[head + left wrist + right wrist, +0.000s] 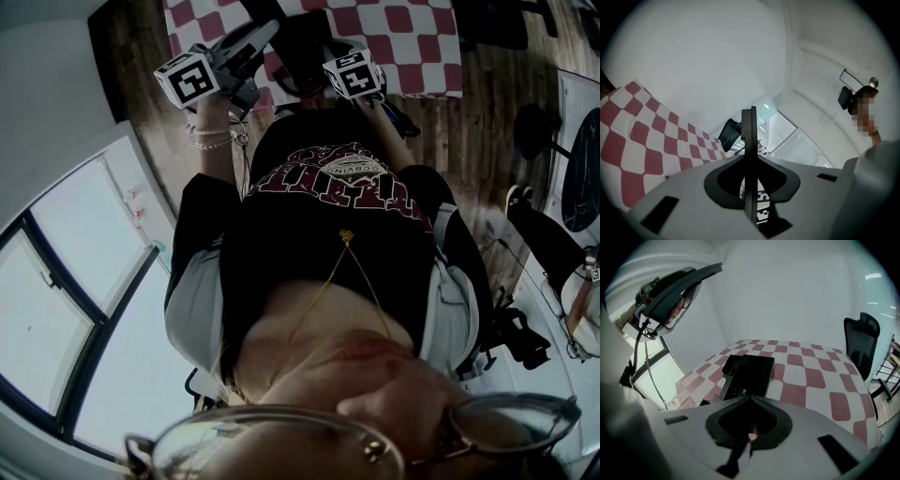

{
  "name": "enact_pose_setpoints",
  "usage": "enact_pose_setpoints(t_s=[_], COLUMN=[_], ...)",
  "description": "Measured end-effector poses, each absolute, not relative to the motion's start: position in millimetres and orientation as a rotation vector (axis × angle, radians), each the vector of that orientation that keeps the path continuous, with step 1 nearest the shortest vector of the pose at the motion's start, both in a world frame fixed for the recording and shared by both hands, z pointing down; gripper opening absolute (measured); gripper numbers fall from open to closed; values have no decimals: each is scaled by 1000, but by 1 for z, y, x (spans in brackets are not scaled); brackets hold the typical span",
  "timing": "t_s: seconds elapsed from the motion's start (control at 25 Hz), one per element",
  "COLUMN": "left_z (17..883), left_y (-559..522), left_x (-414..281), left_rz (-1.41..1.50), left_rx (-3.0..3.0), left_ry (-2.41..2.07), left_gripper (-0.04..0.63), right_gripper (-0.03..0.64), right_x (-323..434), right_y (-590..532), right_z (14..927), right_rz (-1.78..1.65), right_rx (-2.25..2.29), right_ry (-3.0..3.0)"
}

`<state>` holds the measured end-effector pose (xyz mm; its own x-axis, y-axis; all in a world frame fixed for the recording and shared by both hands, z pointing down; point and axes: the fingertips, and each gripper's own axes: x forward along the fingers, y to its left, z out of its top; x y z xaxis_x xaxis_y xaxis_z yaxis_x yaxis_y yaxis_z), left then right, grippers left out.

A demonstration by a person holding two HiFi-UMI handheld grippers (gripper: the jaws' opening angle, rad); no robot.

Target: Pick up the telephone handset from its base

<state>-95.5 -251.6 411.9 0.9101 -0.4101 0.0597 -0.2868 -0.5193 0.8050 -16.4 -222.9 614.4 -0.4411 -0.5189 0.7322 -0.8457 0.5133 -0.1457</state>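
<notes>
The black telephone handset point(675, 289) hangs high at the upper left of the right gripper view, well above the table, with its thin cord point(647, 376) trailing down. My left gripper point(225, 70) is shut on it; in the head view the handset point(246, 47) sticks out up and to the right of the marker cube. In the left gripper view the left gripper point(750, 140) shows only as a narrow dark upright strip. The black telephone base point(750, 373) lies on the red-and-white checked tablecloth point(811, 376). My right gripper point(744, 446) hovers over the base, its jaws together with nothing between them.
A black office chair point(861, 341) stands beyond the table's far right edge. A window point(651, 380) runs along the left, and a white wall rises behind the table. Wooden floor point(487, 122) lies to the table's right, with more chairs there.
</notes>
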Motion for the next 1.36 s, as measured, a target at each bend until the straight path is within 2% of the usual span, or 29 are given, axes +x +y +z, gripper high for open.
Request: enact_pose_setpoints(t_s=[1.36], left_z=[424], left_y=[-251], left_x=[-94], left_rz=[-158], left_rx=[2125], left_ry=[-477], left_gripper=[81], right_gripper=[18], right_x=[-16], right_y=[-223], right_z=[615], right_rz=[711], right_rx=[1108], right_ry=[-2145])
